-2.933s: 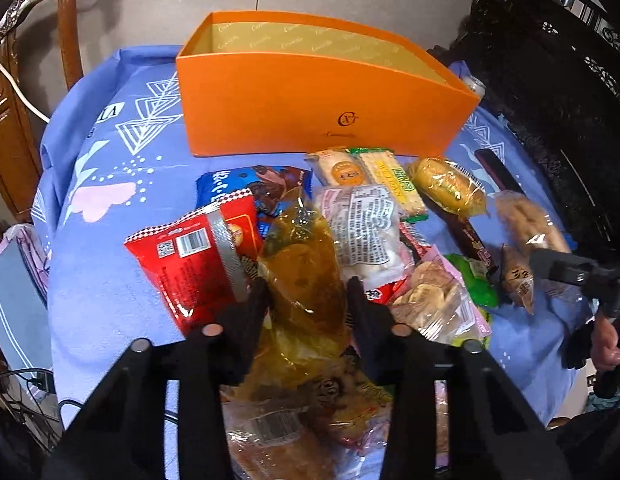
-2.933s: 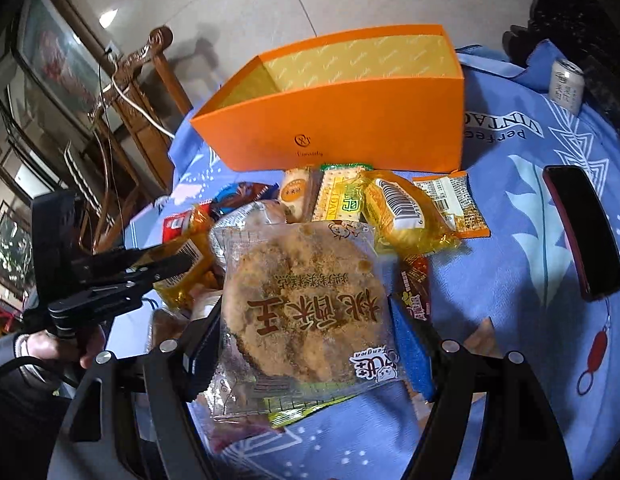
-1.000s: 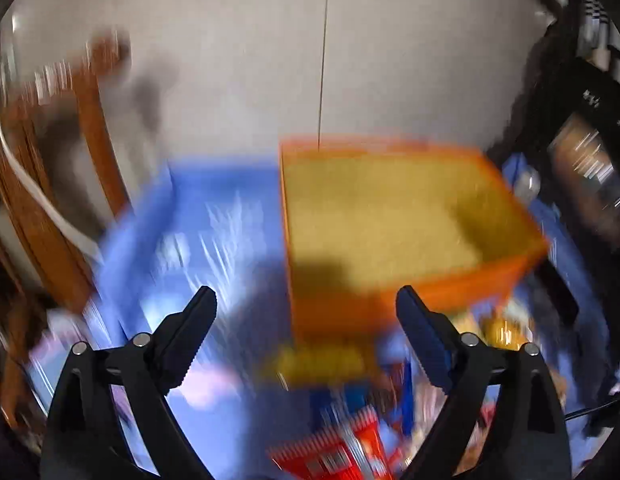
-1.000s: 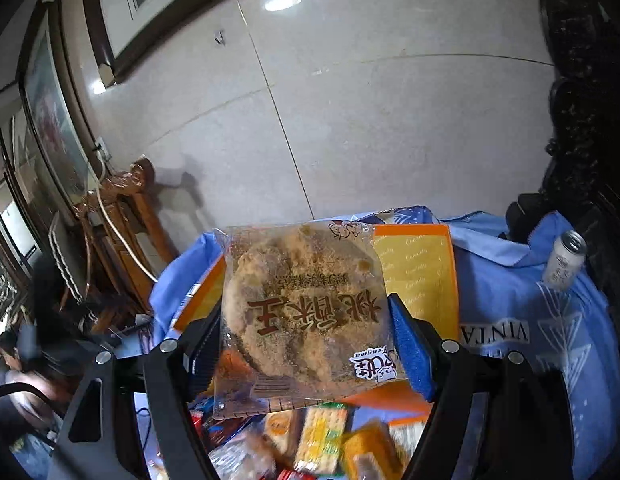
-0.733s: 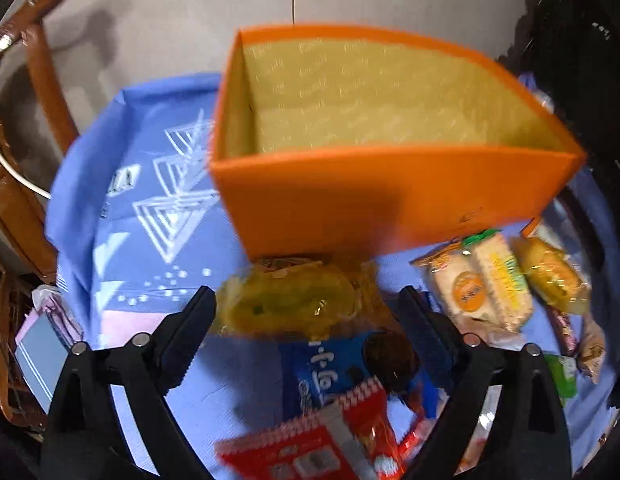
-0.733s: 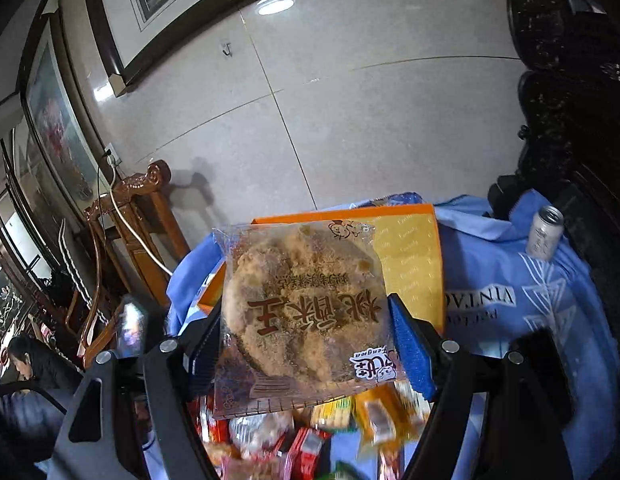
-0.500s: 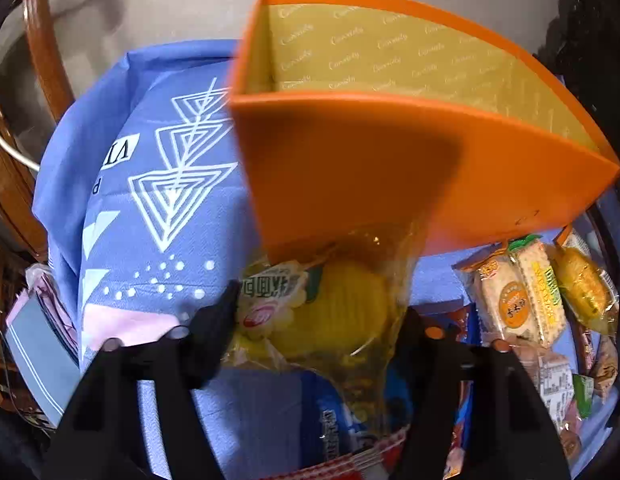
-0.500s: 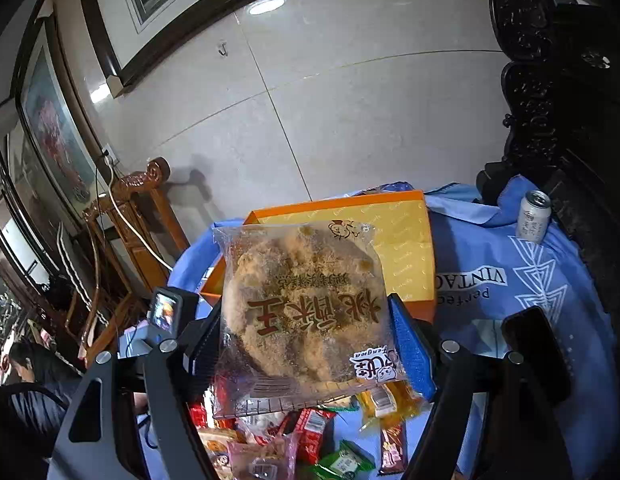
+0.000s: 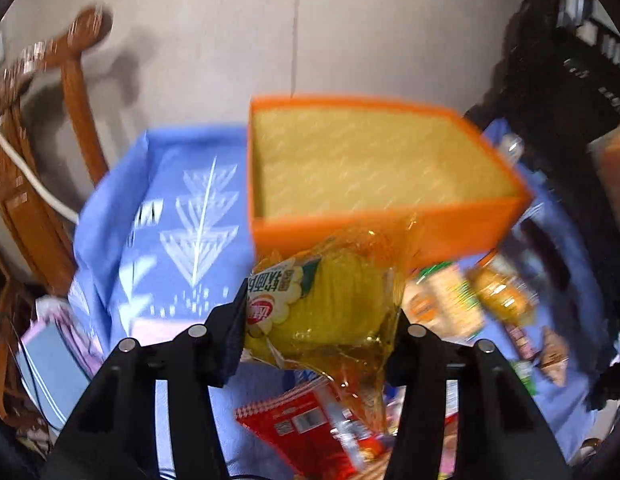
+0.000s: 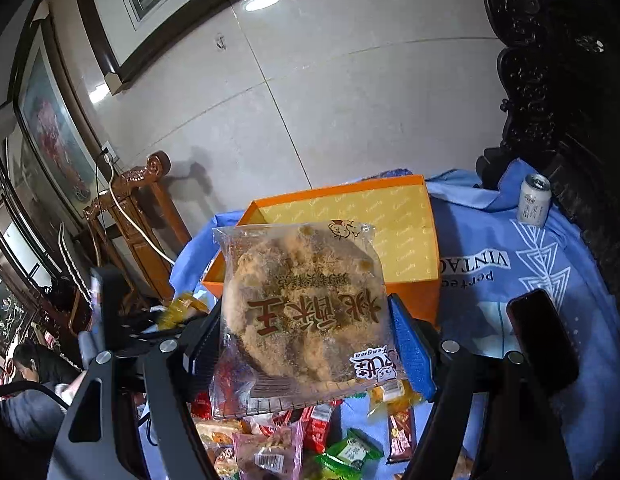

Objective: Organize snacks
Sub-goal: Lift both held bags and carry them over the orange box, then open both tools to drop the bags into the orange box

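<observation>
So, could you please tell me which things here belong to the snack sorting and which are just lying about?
Job:
- orange box
- yellow snack bag in left tool
- big cookie pack in right tool
- loose snacks

Lying about:
- drink can
- black phone
- wooden chair

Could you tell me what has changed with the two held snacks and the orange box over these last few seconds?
The left gripper dropped its yellow packet short of the orange box, regrasped it and lifted it, jaws closing. The right gripper kept the big cookie pack, carrying it up toward the box, which stays empty.
</observation>
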Demonstrator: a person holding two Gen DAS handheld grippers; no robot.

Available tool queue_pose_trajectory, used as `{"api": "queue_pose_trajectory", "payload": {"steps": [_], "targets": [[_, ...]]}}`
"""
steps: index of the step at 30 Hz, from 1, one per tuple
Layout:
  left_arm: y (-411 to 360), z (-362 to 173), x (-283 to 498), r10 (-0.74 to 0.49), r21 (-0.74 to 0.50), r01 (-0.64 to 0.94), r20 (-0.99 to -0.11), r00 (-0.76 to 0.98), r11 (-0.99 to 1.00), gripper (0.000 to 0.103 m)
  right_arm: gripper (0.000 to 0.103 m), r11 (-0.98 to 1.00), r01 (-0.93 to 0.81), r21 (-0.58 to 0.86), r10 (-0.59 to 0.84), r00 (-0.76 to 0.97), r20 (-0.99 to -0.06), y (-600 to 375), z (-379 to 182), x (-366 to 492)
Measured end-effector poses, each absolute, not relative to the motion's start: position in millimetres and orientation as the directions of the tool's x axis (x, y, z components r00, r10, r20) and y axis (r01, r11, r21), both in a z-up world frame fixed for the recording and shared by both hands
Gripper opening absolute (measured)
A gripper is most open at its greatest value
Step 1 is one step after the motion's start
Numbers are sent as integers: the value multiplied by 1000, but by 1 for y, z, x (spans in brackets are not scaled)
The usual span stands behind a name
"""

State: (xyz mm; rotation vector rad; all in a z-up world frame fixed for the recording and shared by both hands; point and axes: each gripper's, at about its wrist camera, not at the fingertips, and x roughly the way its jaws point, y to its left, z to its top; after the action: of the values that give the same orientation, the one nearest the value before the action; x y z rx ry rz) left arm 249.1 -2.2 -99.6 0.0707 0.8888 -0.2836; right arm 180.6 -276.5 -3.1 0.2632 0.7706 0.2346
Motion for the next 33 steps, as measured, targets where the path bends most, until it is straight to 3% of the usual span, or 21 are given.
{"api": "queue_pose_trajectory", "payload": {"steps": [10,11,13,14,16,27,33], "targets": [[-51,-14,342,-245,-53,293,-699,672,955,52,76,960,-125,250,260,729,-633,-274,-1,275],[-54,-15,353,-243,-56,291,-713,658,955,57,77,961,-122,249,258,727,-636,-274,-3,283],[-59,-15,372,-223,-58,267,-731,645,962,88,81,962,-112,249,255,695,-673,-273,-12,311],[-61,-13,377,-179,-31,230,-728,661,973,99,93,964,-100,245,245,685,-686,-274,-13,317],[-61,-6,376,-144,-3,205,-722,677,979,99,97,967,-86,240,231,690,-686,-275,-9,318],[-26,-10,296,-178,-51,203,-714,677,978,99,97,957,-146,251,277,717,-639,-279,24,231],[-9,-24,227,-166,-41,195,-710,684,980,99,97,961,-162,224,275,659,-700,-277,4,163]]}}
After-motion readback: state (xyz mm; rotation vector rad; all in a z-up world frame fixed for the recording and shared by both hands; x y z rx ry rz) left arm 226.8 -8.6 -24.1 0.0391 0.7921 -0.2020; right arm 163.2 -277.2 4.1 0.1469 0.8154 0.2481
